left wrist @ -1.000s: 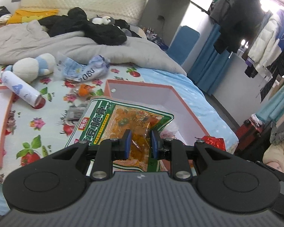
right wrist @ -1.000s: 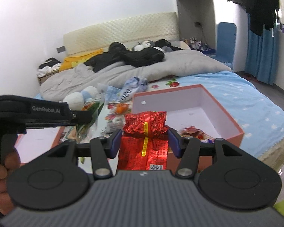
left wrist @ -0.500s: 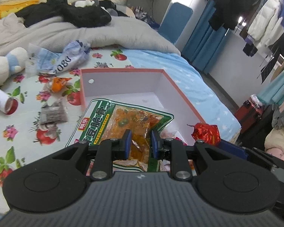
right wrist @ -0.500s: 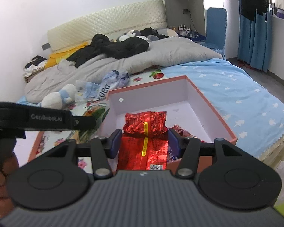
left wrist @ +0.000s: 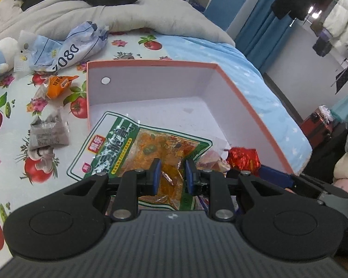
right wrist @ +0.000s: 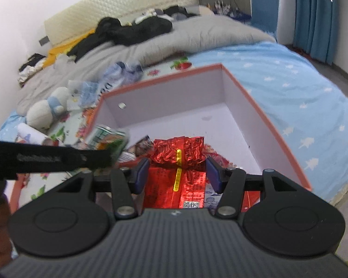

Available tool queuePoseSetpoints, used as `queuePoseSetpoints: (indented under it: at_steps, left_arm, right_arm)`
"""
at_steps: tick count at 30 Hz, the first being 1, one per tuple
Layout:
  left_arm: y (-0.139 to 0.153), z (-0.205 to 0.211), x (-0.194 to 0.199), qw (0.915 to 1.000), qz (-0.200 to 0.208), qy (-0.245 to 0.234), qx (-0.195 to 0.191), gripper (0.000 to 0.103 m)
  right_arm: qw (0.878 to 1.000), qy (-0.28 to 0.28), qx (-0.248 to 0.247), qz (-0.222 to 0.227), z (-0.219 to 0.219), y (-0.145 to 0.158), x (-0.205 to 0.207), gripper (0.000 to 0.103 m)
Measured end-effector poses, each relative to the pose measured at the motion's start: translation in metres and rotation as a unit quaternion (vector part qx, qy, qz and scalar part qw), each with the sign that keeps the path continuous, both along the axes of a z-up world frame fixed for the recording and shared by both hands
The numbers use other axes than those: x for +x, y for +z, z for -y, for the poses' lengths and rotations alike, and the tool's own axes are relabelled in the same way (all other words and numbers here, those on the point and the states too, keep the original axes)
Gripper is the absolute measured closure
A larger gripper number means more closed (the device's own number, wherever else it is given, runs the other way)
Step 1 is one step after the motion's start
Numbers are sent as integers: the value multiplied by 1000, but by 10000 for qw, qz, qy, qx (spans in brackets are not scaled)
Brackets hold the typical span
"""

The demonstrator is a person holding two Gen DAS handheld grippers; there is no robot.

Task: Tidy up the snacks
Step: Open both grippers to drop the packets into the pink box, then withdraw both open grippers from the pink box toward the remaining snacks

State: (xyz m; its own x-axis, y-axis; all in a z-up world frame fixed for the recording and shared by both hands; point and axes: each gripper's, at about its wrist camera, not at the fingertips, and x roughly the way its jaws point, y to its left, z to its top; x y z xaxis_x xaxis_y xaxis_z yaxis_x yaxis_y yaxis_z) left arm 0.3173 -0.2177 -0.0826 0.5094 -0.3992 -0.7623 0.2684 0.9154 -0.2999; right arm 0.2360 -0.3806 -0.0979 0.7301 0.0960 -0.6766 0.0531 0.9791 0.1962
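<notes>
My left gripper [left wrist: 170,177] is shut on a green and orange snack packet [left wrist: 141,153] and holds it over the near left part of the open pink-rimmed box [left wrist: 150,92]. My right gripper [right wrist: 177,173] is shut on a red foil snack packet [right wrist: 177,162] and holds it over the box's near edge [right wrist: 285,143]. The red packet [left wrist: 243,158] also shows at the right of the left wrist view. The green packet [right wrist: 106,139] shows at the left of the right wrist view. Some snacks lie in the box's near corner [left wrist: 211,159].
On the flowered bedsheet left of the box lie an orange packet [left wrist: 58,85], a grey packet [left wrist: 48,134] and a blue-white bag [left wrist: 69,44]. A plush toy [right wrist: 46,106] and a white tube [right wrist: 32,136] lie farther left. A grey duvet [left wrist: 127,16] lies behind.
Both grippers have moved forward and down over the box with their packets still held. The box now fills more of both views.
</notes>
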Motion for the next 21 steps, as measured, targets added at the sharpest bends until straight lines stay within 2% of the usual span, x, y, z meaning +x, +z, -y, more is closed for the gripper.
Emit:
queuePoseSetpoints:
  at_steps: [9,11,12,13,14,15,21]
  left_arm:
    - [-13,11,22,9998,-137,-146,88,75]
    - [-12,13,22,9996,-135,-156,183,72]
    - [-11,13,21,9996,-103,-120,218,66]
    - [-9,13,19,9996,-75,-93,255,55]
    - [-7,12,18,9996,-48,-63,261,52]
    - [-4,10,16,9997,-10,-37,241,51]
    - [17,-3,-8,9995,179,4,256,51]
  right_arm:
    - [9997,-4,71,-248,8,-23,20,46]
    - [9994,34,142,-311,9,-24,22,47]
    - [9994,45,123,-328,9,-23,22,48]
    - [9994,39,88,-347,9,-23,23,41]
    - [9993,25,82,-360,9,-23,22,37]
    - [9993,25,106,-352,9,-22,20,34]
    - [9997,-22,161,-207,4,-9,-1,34]
